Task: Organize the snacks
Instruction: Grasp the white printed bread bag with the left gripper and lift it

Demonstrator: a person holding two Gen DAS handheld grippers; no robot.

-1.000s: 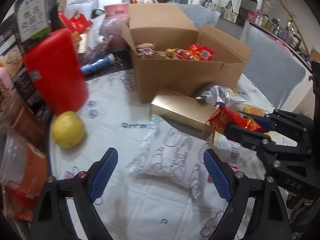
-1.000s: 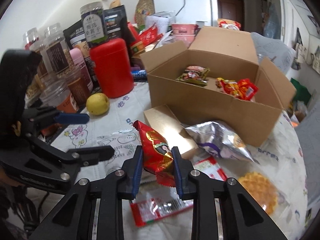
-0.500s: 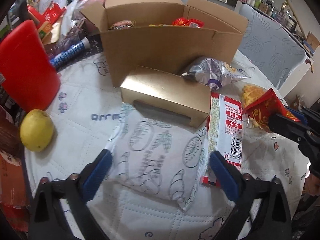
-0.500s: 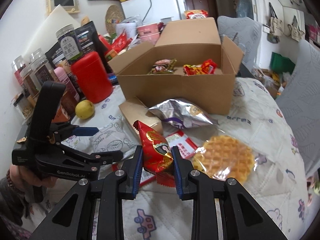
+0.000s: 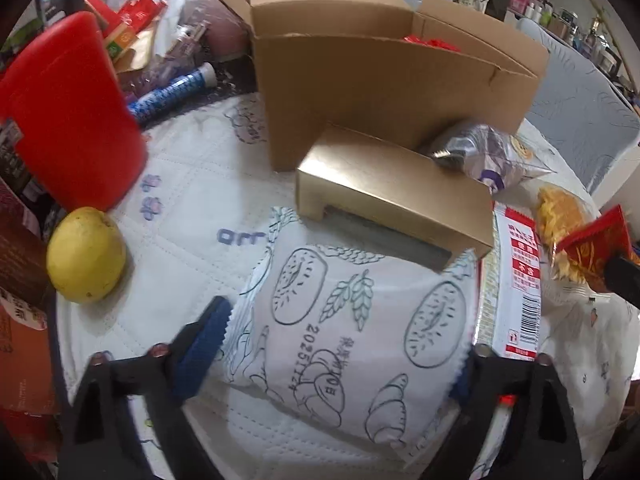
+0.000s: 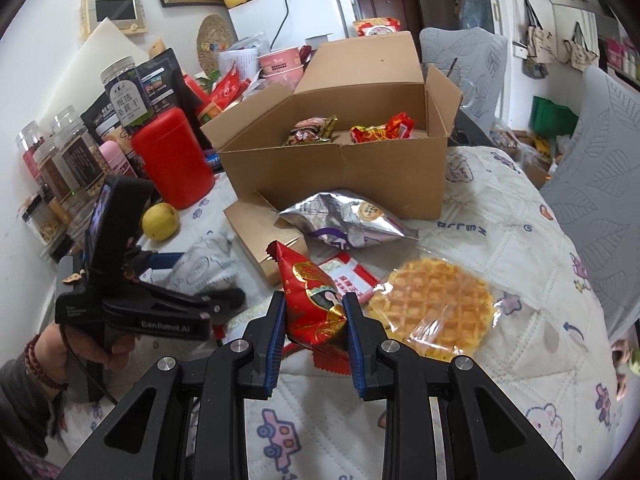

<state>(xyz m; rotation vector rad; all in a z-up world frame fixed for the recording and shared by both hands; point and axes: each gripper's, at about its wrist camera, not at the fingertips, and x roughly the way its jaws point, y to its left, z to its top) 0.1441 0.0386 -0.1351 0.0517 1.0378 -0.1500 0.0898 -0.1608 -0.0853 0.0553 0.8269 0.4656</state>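
- Crowded tabletop [image 6: 500,264] here, quilted white cloth with little cartoon prints, and the open cardboard box [image 6: 340,172] stands at the back with red and brown packets already inside.
- Right in front of the box lies a flat gold carton [image 5: 392,196], and a crinkled silver foil bag [image 6: 344,220] leans against it.
- The left gripper [image 5: 340,352] straddles a soft white bread packet [image 5: 352,328] printed with croissants and wheat; its fingers have just been closing in, blue pads at the packet's edges, though I cannot tell if they press it.
- The gold carton touches the far end of that packet.
- The right gripper [image 6: 314,320] is clamped tight on a glossy red-and-gold snack packet [image 6: 310,300], held up off the cloth.
- Just beside it: a round waffle [image 6: 436,308] in clear wrap and a flat red-and-white sachet [image 6: 352,276].
- Off to the left, a smooth red canister [image 6: 172,160], a yellow lemon-like fruit [image 6: 160,222], then jars and dark pouches stacked behind.
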